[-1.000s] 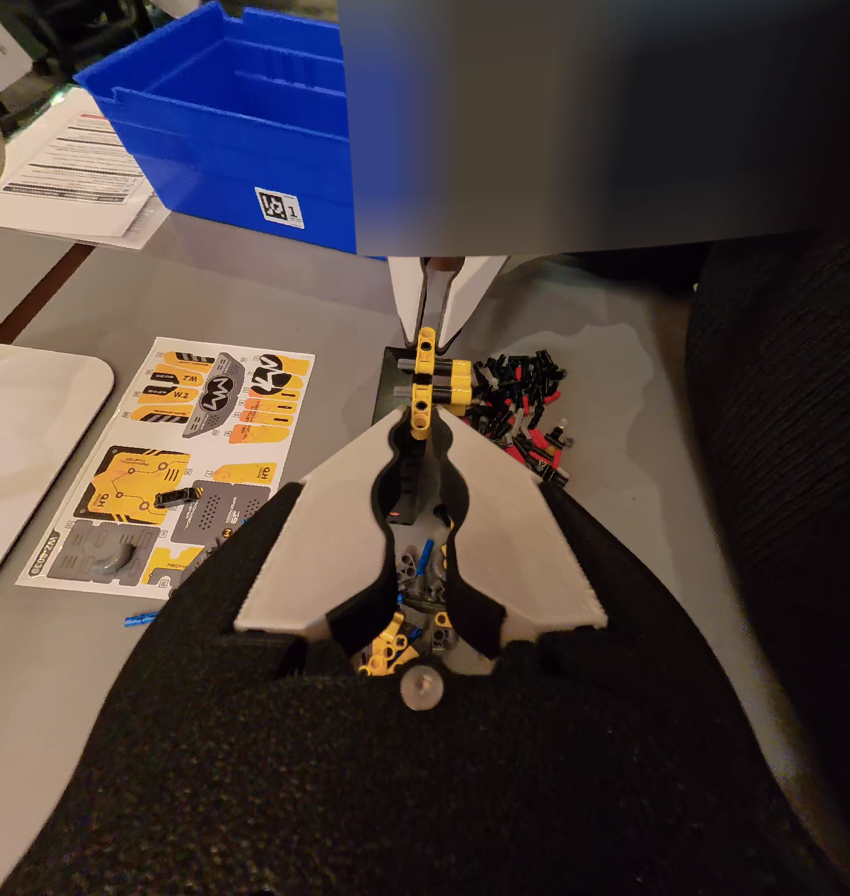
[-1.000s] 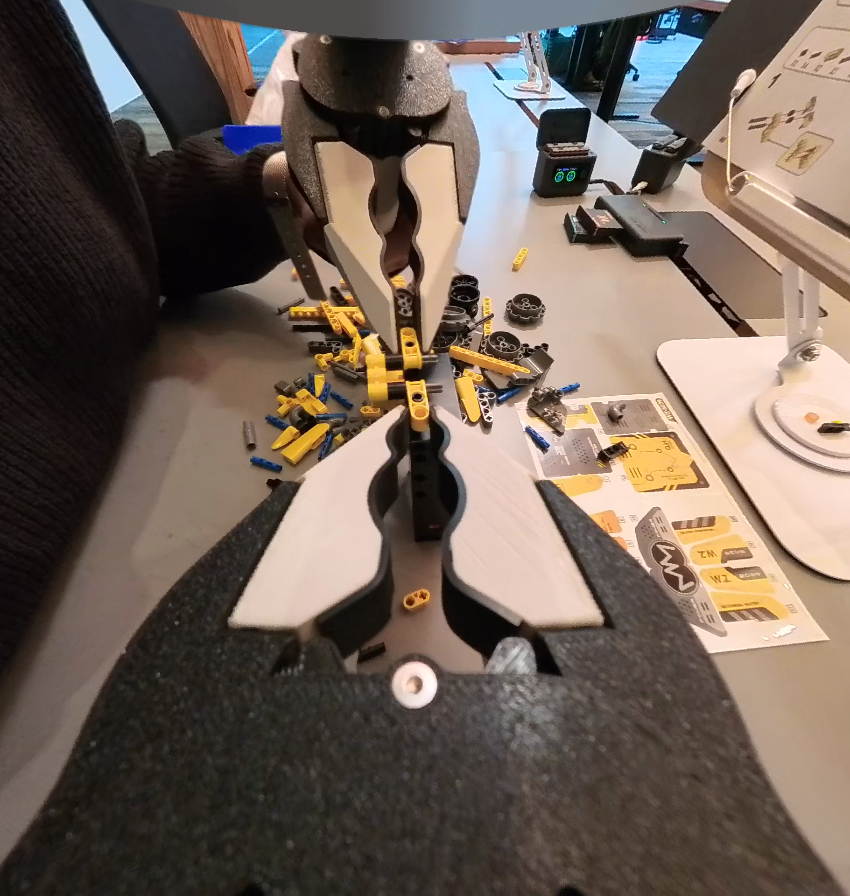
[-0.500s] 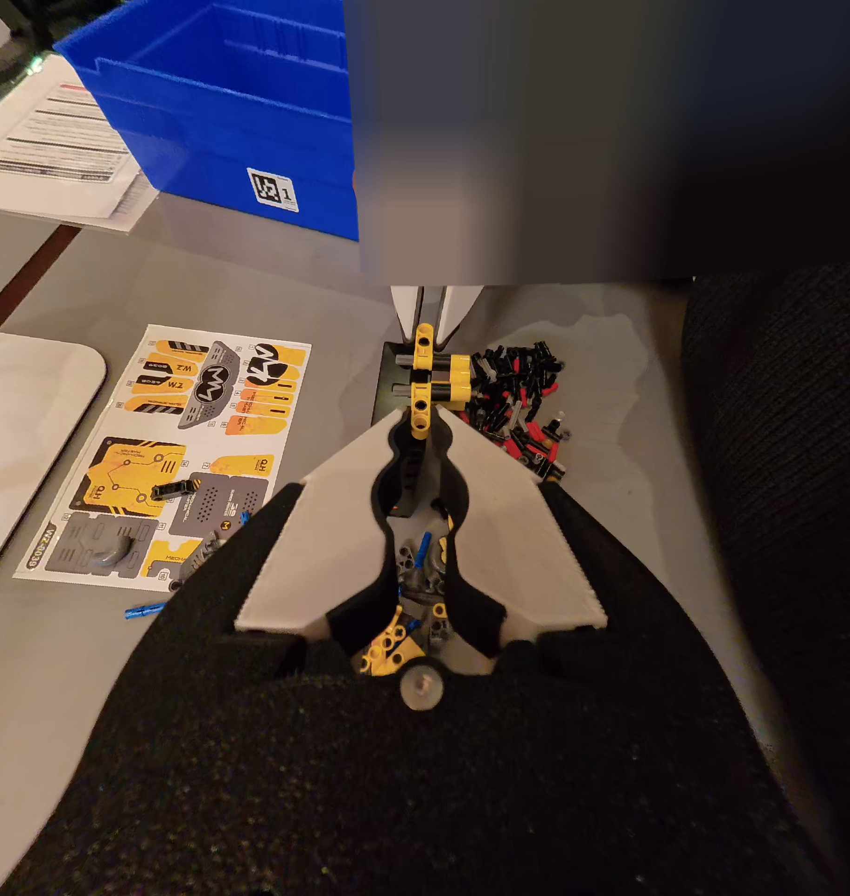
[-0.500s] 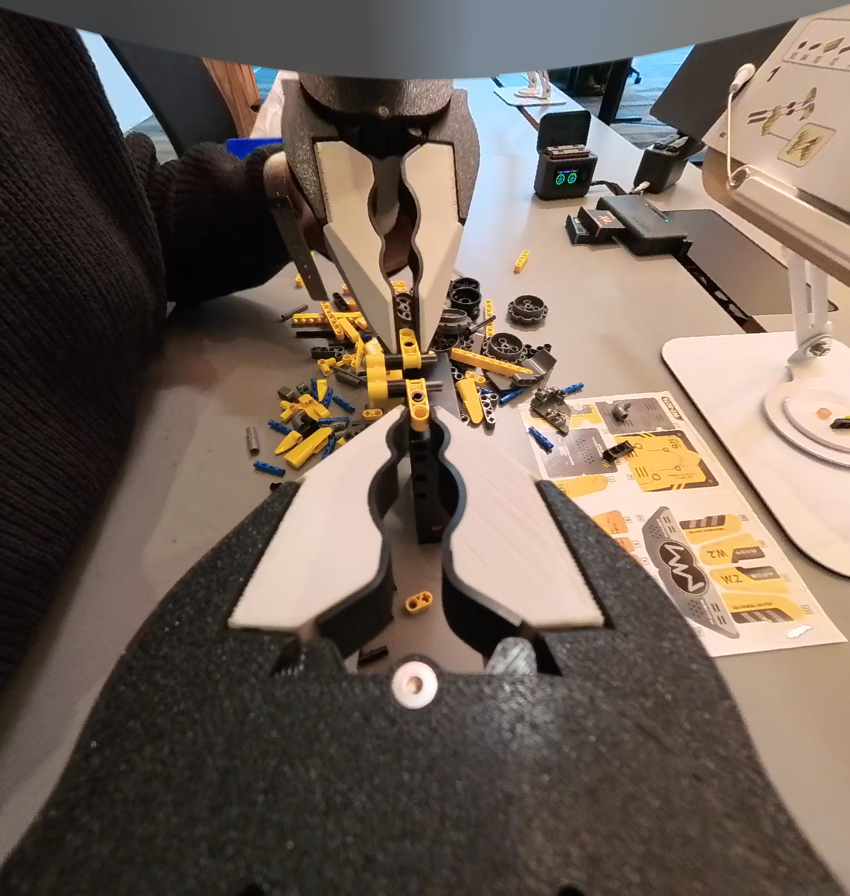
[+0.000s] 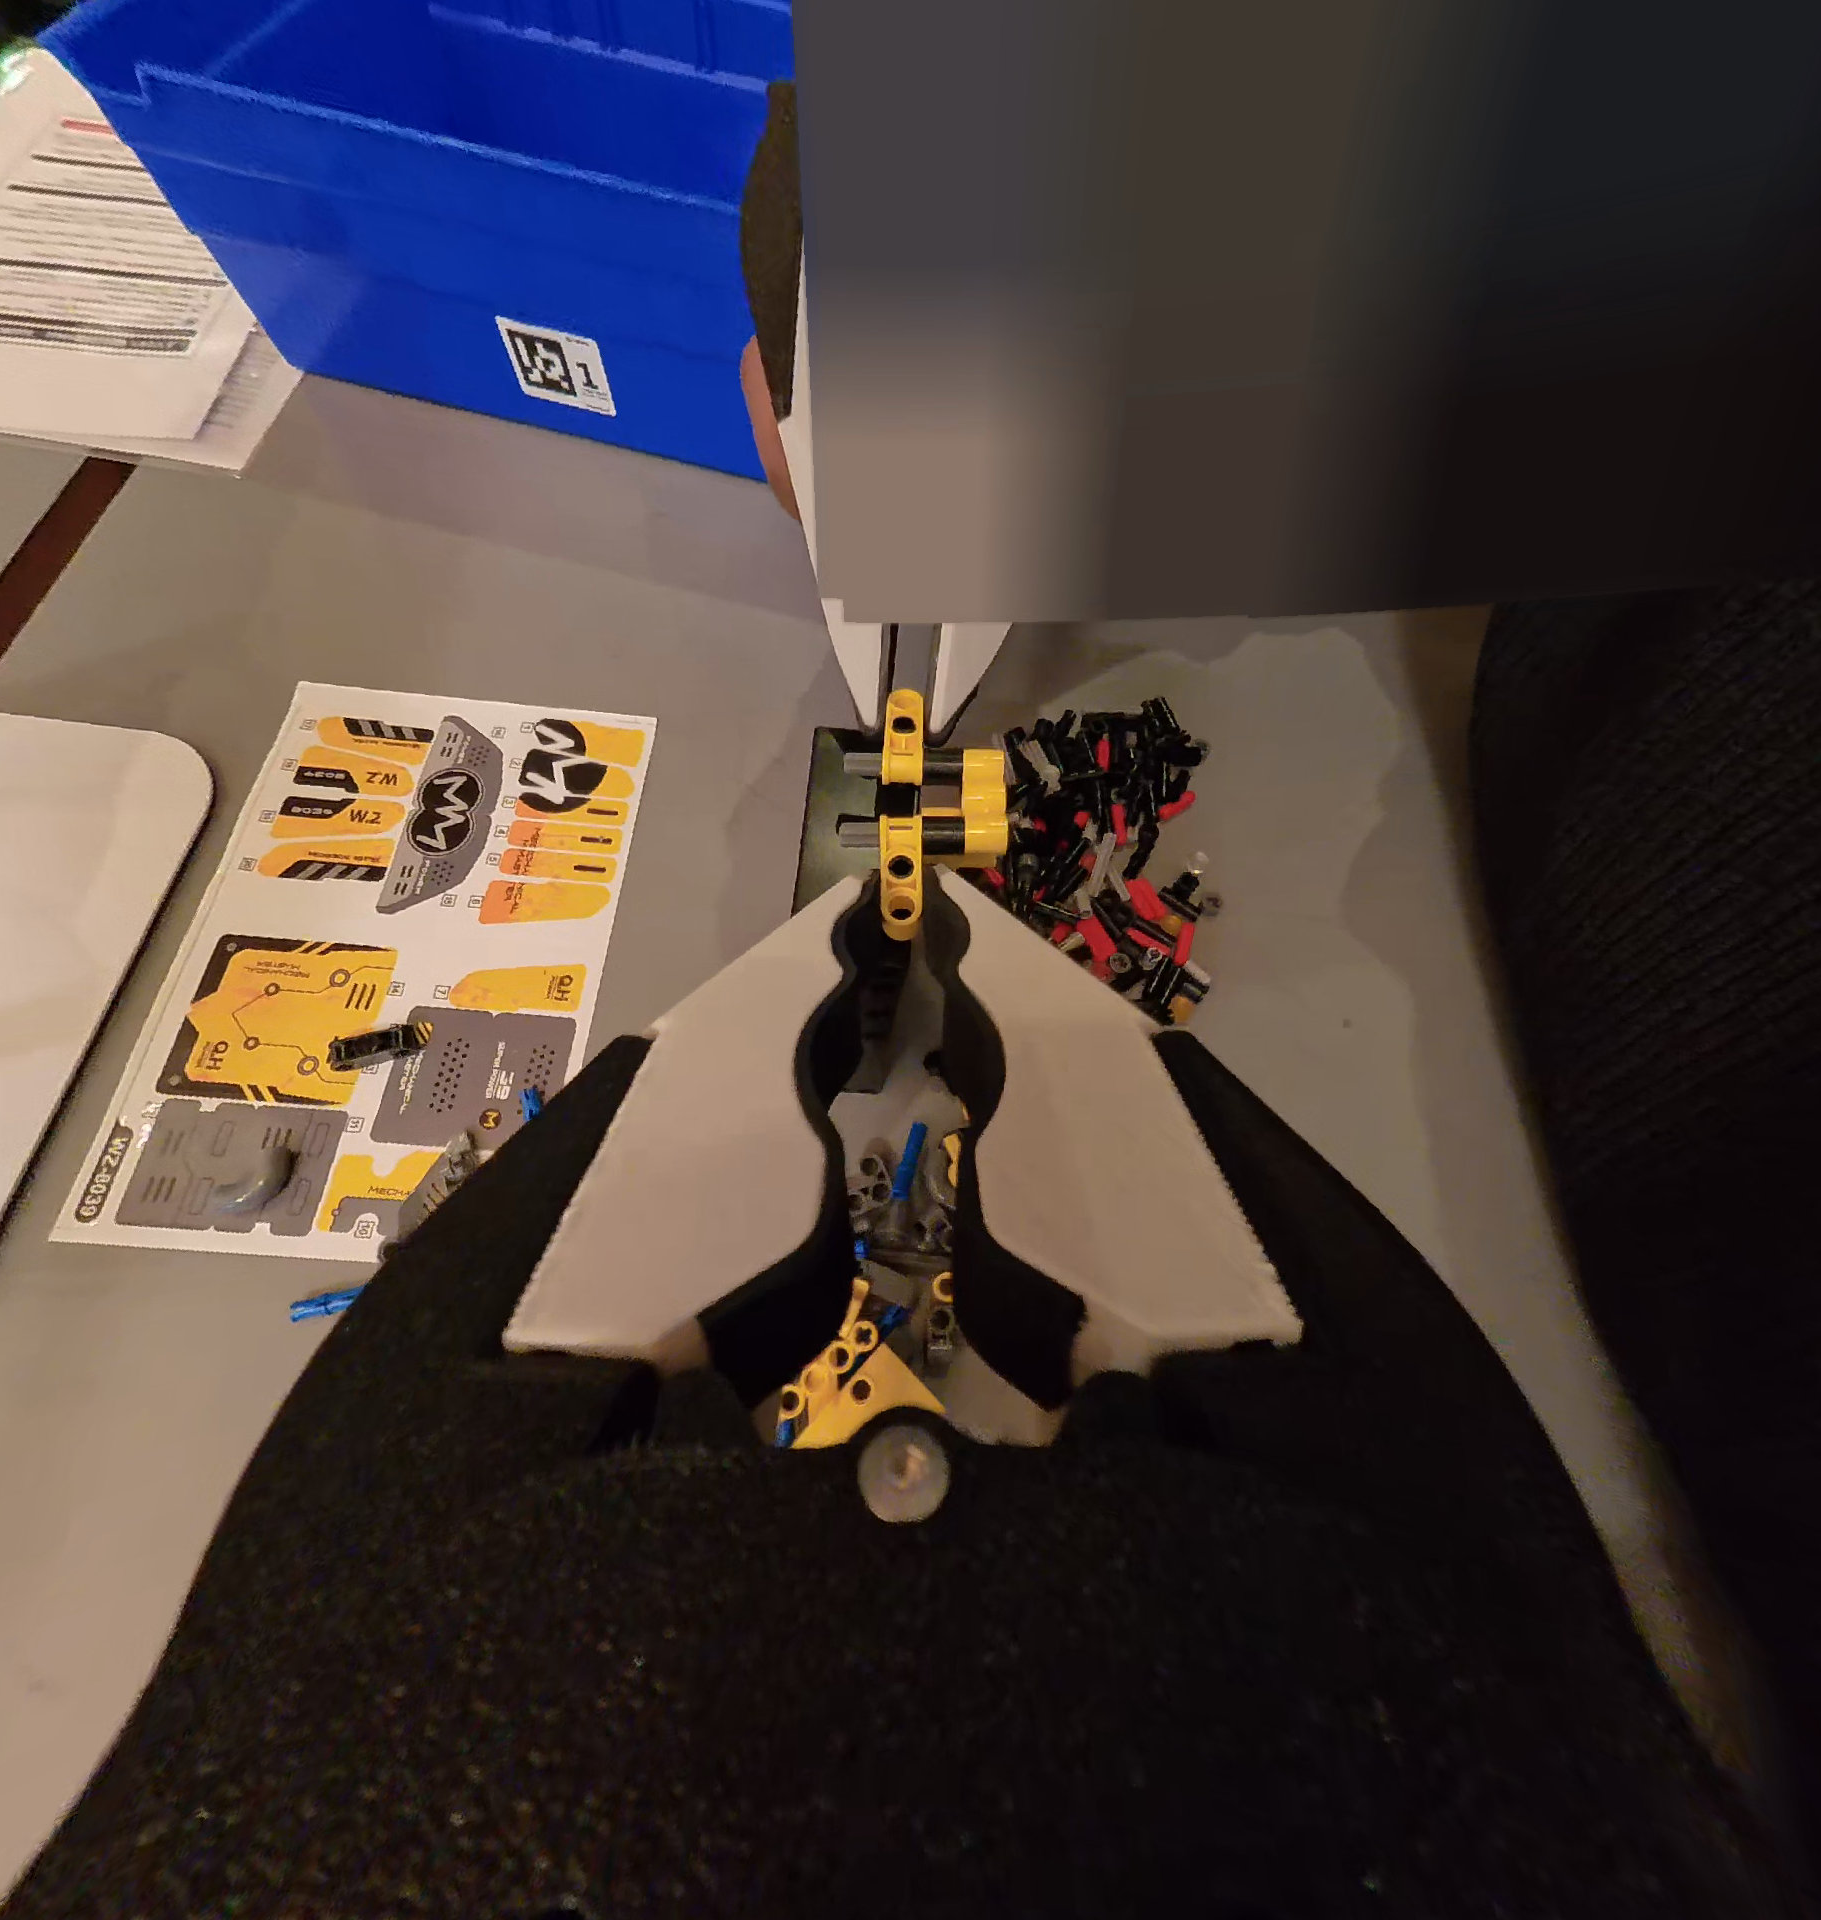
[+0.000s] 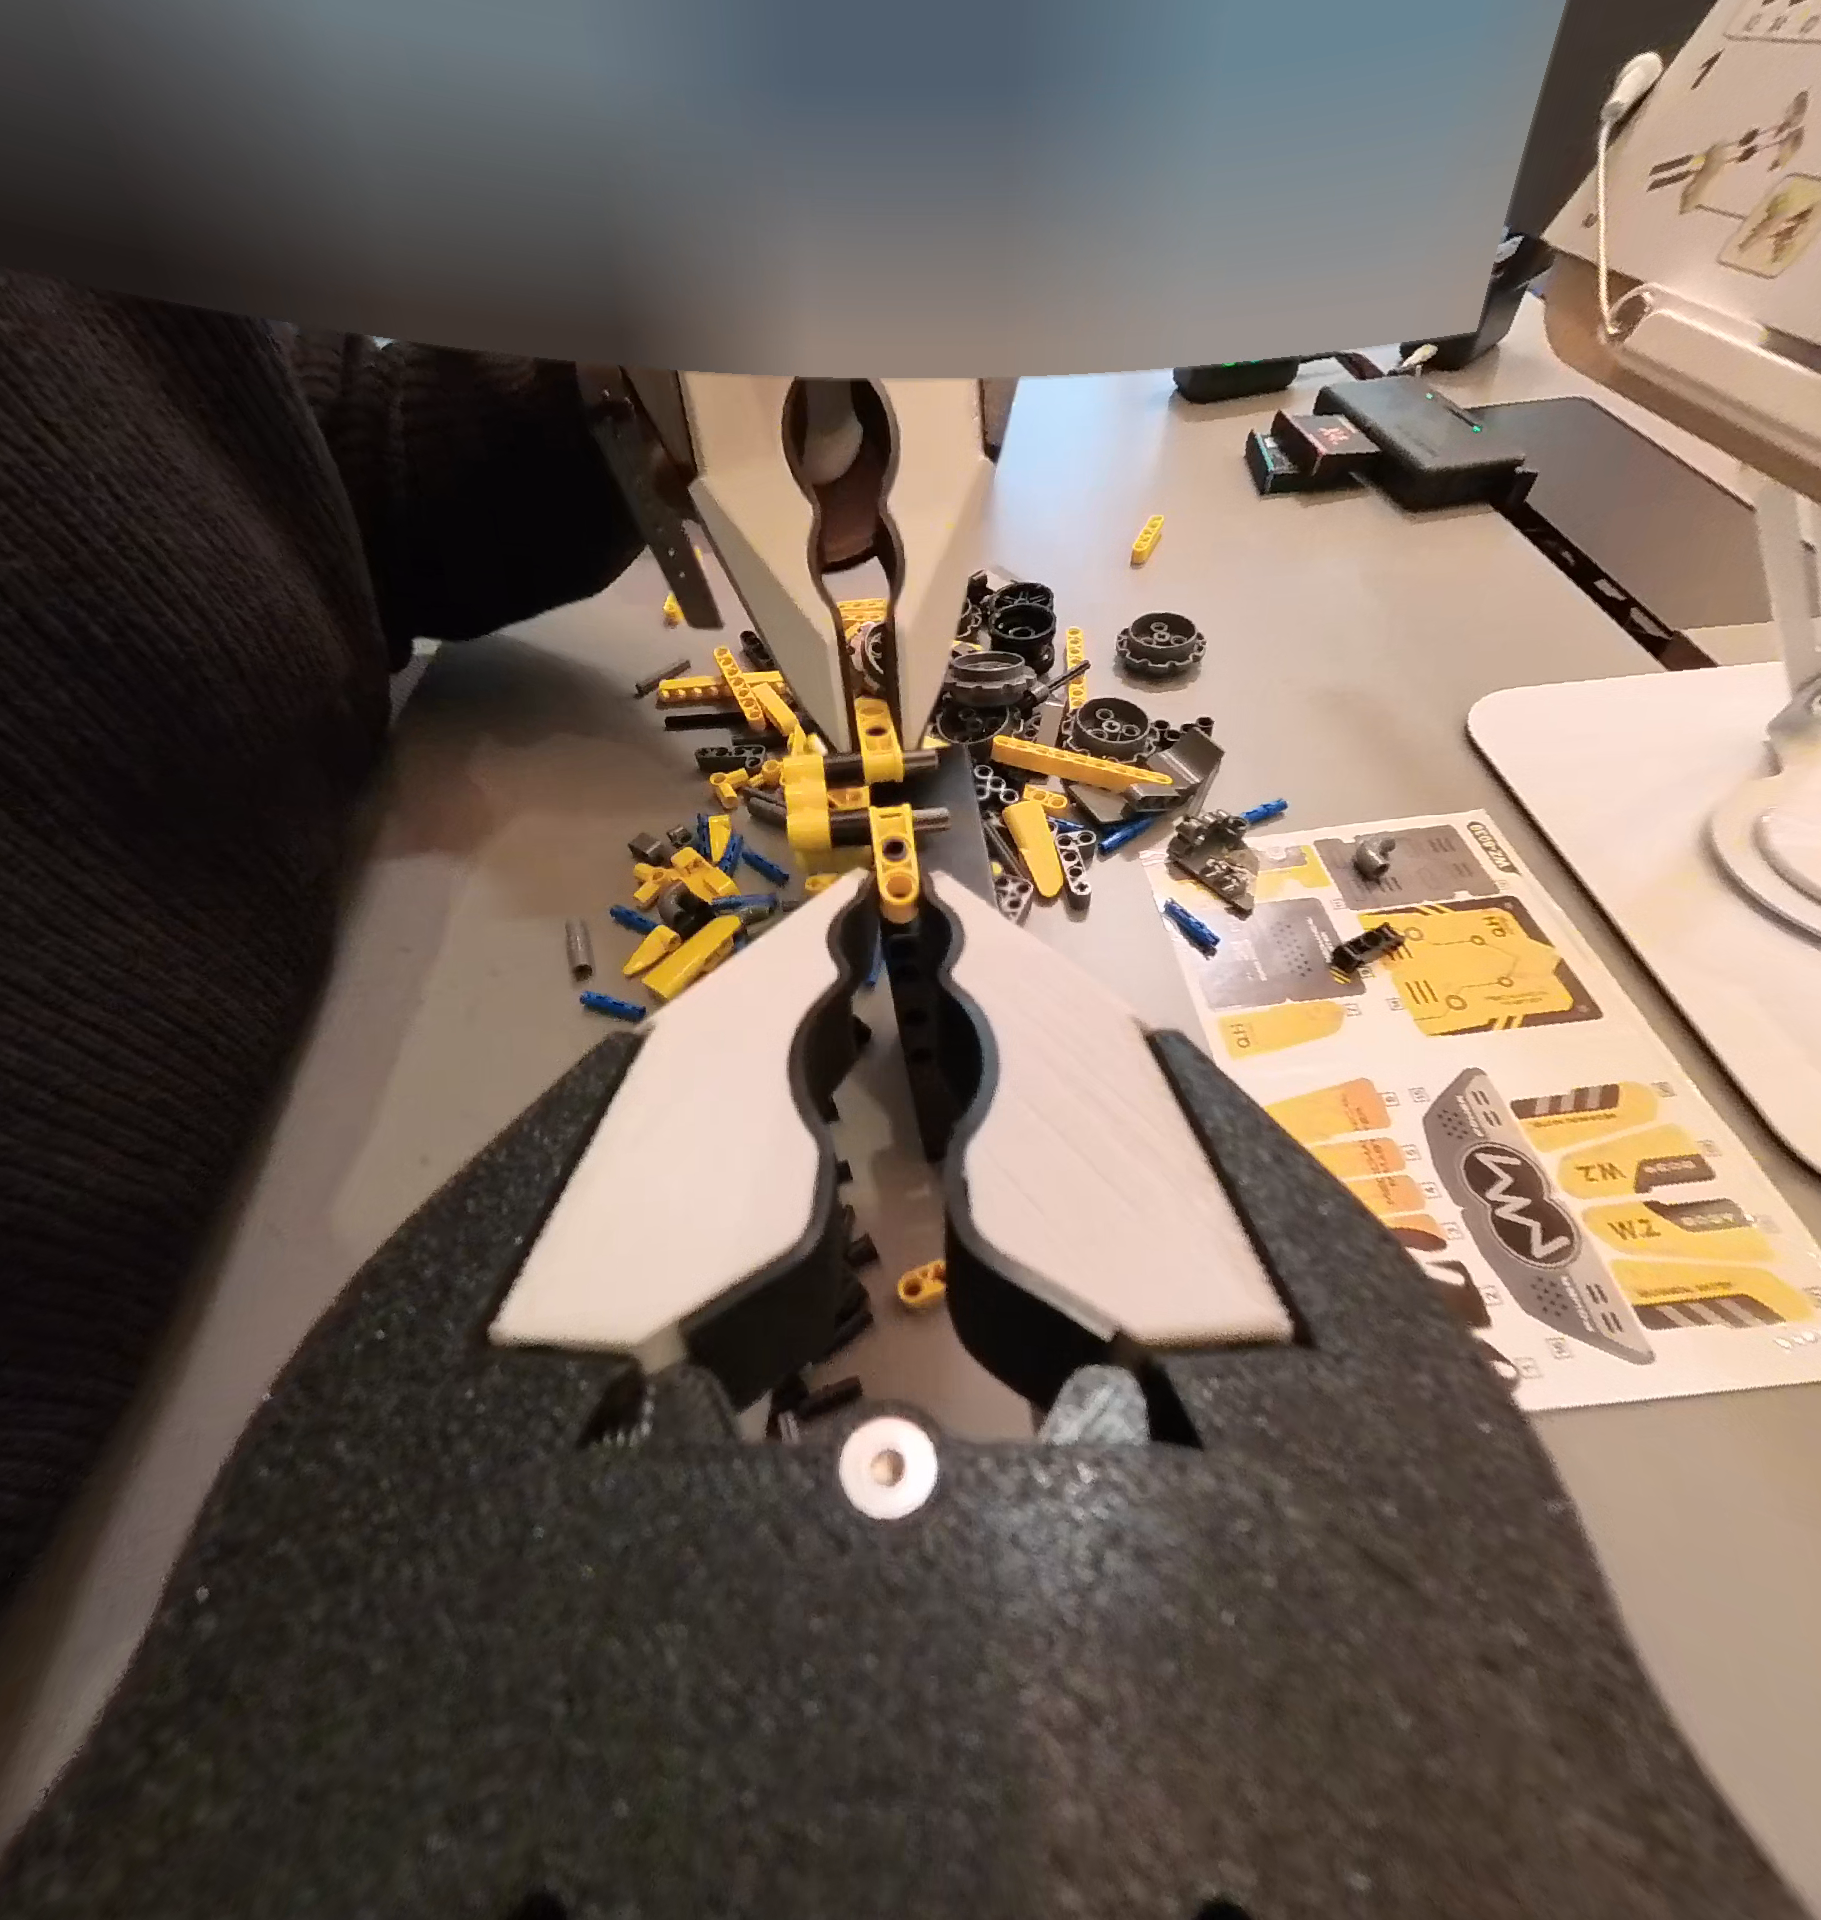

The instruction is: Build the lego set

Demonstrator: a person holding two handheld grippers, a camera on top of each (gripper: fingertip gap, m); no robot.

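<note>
Gripping: left gripper [image 5: 901, 899] and right gripper [image 6: 898, 894] each pinch an end of one yellow brick assembly [image 5: 921, 805].
Below: loose bricks [image 6: 1031, 748], grey table [image 6: 1353, 675].
Beside: sticker sheet [image 5: 366, 966].

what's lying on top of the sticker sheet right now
On the sticker sheet lie a small black piece, a grey elbow piece and a dark grey assembly at its corner. The right tool's finger hides one edge.

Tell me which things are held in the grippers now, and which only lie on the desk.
Held: yellow-and-black assembly, clamped at one end by the left gripper, at the other by the right gripper.

Lying about: sticker sheet, blue bin, pile of black and red pins, loose yellow and grey parts, dark wheels.
</note>
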